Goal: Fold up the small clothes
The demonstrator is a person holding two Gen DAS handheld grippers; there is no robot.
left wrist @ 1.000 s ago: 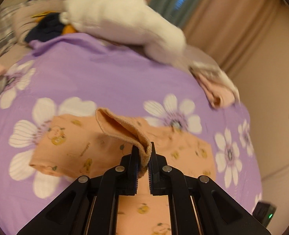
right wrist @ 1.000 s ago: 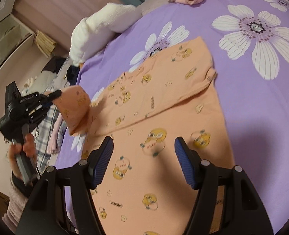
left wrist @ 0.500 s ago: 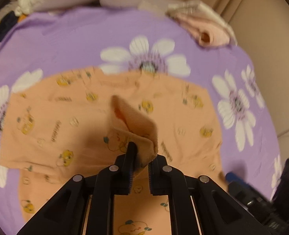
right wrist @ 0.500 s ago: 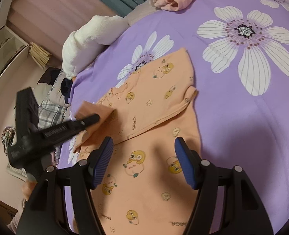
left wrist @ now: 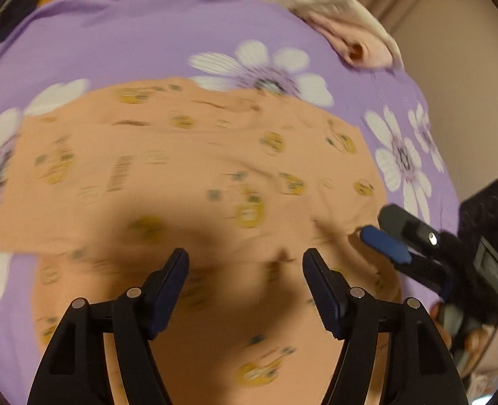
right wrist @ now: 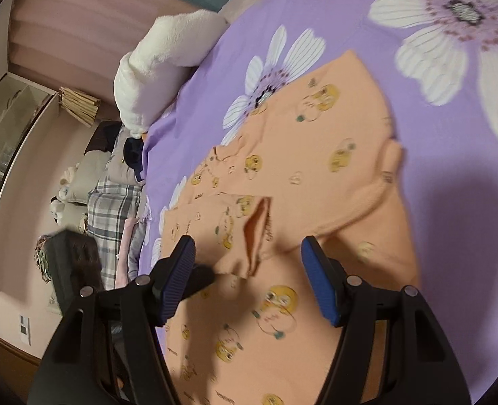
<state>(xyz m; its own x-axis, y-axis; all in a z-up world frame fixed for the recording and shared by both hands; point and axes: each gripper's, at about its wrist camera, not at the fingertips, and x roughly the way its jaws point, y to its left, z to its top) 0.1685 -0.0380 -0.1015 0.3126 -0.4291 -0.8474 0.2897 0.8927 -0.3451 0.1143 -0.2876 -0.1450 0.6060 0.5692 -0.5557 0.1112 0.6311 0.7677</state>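
the left gripper jaws are opening over the orange shirt, empty; the right gripper stands apart, empty. the dropped sleeve sits humped, so it may spring back unfolded.

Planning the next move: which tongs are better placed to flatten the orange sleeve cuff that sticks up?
Probably left: the left tongs, jaws opening and empty, sit right beside the cuff; the right tongs hang open farther back over the garment.

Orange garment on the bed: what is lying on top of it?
On the orange garment, its own sleeve lies folded across the body, cuff end raised. What the folded sleeve covers cannot be seen. Beneath is the purple floral bedsheet.
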